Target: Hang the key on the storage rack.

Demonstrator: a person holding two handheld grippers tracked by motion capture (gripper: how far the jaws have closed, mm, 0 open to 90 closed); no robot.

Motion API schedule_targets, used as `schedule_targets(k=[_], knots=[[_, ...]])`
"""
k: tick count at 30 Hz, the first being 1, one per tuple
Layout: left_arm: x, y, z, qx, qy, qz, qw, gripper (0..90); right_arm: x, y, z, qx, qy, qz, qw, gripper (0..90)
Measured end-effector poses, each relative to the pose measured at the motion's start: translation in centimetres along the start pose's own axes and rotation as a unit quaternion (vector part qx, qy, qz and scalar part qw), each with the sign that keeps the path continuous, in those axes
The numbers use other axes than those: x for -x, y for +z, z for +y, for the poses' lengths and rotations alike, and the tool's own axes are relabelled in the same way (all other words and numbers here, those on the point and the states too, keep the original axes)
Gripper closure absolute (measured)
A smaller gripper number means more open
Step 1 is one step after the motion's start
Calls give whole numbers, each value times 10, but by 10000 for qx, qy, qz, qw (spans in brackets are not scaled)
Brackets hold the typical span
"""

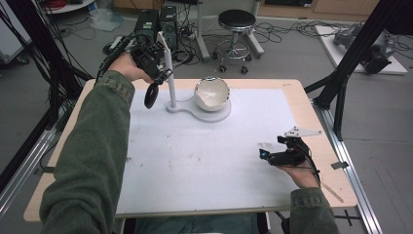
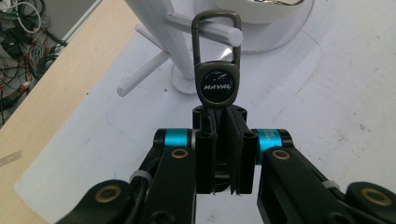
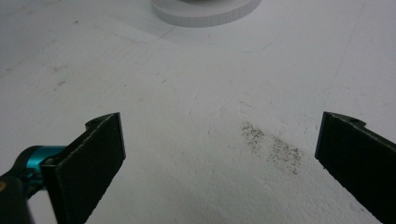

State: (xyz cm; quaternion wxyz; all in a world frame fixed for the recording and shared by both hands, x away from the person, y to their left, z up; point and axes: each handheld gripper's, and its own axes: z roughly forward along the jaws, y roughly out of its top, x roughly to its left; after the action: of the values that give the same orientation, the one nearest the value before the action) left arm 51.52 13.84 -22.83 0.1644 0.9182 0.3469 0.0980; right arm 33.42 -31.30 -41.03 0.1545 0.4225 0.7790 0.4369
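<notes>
The left gripper (image 2: 219, 140) clamps a dark metal Haval key fob (image 2: 217, 84), its loop over the white plastic stand's peg (image 2: 219, 33); tilting could slip it off; the right gripper (image 3: 219, 154) gapes empty

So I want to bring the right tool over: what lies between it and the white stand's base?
Bare white mat, judging by the high view; nothing stands between the right tool and the stand's base. The right gripper view shows just a dark smudge.
</notes>
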Motion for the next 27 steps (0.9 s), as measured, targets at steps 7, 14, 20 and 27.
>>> schedule_targets(k=[7,14,20,27], knots=[[0,2,-3,25,-27,-5,10000,815,0,0,0,-16,15,5,10000,6],[-2,4,-6,103,-91,-136,9998,807,0,1,0,-8,-11,6,10000,6],[-1,1,-11,236,-251,-328,9989,612,-1,1,0,-34,-16,14,10000,6],[7,1,-23,276,-217,-305,9989,216,-1,1,0,-19,-7,22,10000,6]])
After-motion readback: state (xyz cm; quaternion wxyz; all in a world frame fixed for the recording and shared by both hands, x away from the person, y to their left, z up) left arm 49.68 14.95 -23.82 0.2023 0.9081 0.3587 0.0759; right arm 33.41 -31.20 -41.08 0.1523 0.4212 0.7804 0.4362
